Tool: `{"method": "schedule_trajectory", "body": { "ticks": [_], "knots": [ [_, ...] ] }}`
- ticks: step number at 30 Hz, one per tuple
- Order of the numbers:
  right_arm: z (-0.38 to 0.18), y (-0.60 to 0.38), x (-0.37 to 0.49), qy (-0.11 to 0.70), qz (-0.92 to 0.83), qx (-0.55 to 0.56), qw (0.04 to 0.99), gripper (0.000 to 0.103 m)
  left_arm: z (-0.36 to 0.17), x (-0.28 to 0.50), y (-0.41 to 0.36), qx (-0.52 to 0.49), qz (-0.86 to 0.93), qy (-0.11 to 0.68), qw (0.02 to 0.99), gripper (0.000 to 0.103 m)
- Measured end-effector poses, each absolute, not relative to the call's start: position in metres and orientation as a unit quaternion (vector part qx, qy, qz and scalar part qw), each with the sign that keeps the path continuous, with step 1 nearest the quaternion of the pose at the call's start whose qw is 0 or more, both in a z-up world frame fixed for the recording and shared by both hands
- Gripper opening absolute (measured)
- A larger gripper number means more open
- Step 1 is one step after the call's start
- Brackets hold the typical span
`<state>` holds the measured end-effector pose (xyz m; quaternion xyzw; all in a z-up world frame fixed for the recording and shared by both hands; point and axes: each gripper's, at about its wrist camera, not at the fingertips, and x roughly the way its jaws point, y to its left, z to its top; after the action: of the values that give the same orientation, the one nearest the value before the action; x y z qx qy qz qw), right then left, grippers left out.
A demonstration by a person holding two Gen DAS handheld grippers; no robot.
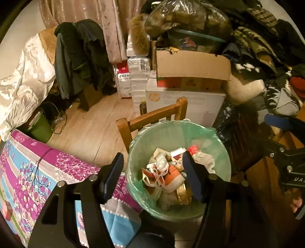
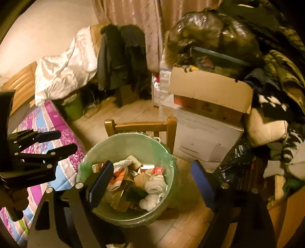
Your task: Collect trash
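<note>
Bin under both grippers

Bedspread (image 1: 28, 171) in purple, blue and white florals fills the lower left of both wrist views, its edge running close beside the trash bin (image 1: 144, 145). Behind it on the wooden floor (image 1: 91, 129) stands a small green container (image 1: 39, 126), with dark coats (image 1: 80, 55) hung over a chair further back.

The left gripper (image 1: 152, 171) hangs over the near rim of the bin, its jaws apart with nothing between them; the blue pads (image 1: 114, 171) frame the heap inside. The bin, lined with a pale green bag, sits in front of a wooden chair (image 1: 152, 114) and is filled with crumpled paper, white tissue wads, red-and-white cartons (image 2: 156, 169) and an orange-and-white wrapper (image 1: 171, 177).

The right gripper (image 2: 152, 183) is also spread wide and empty, its left finger over the bin's rim and its right finger over bare floor beside the bin.

To the right rise a white printer box (image 1: 183, 103), an open cardboard box (image 1: 192, 66) on top of it, a dark plastic bag (image 1: 186, 17) above, and a jumble of clothes (image 1: 266, 57) at the far right.
</note>
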<state>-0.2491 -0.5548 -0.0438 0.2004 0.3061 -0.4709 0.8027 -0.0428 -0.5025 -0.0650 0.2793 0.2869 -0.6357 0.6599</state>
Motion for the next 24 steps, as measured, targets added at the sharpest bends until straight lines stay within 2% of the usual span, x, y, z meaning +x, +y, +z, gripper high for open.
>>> {"method": "schedule_trajectory", "body": {
  "ticks": [2,4,5,6,8,14,17,19,24],
  "knots": [
    [-0.044,-0.543,-0.254,0.282,-0.470,0.204,0.811,0.085,-0.062,-0.045,-0.493,0.270,-0.643,0.271,0.664,0.068],
    [-0.042,-0.525,-0.261,0.247,-0.496,0.192,0.810,0.099,-0.057,-0.051,-0.482,0.262,-0.662,0.247,0.658,0.075],
    [-0.040,-0.518,-0.265,0.231,-0.516,0.181,0.805,0.099,-0.054,-0.052,-0.476,0.252,-0.678,0.234,0.649,0.078],
    [-0.038,-0.510,-0.270,0.214,-0.540,0.170,0.796,0.099,-0.051,-0.055,-0.467,0.237,-0.706,0.218,0.631,0.087],
    [-0.039,-0.502,-0.281,0.200,-0.566,0.168,0.782,0.099,-0.049,-0.058,-0.459,0.238,-0.715,0.209,0.624,0.095],
    [-0.040,-0.490,-0.313,0.174,-0.624,0.189,0.738,0.099,-0.042,-0.055,-0.436,0.201,-0.714,0.188,0.643,0.095],
    [-0.051,-0.484,-0.317,0.193,-0.635,0.179,0.726,0.099,-0.038,-0.052,-0.425,0.193,-0.704,0.167,0.663,0.095],
    [-0.059,-0.477,-0.317,0.194,-0.633,0.174,0.729,0.094,-0.035,-0.053,-0.419,0.192,-0.697,0.147,0.675,0.095],
    [-0.061,-0.471,-0.308,0.193,-0.613,0.171,0.747,0.091,-0.032,-0.064,-0.411,0.198,-0.688,0.121,0.688,0.095]
  ]
}}
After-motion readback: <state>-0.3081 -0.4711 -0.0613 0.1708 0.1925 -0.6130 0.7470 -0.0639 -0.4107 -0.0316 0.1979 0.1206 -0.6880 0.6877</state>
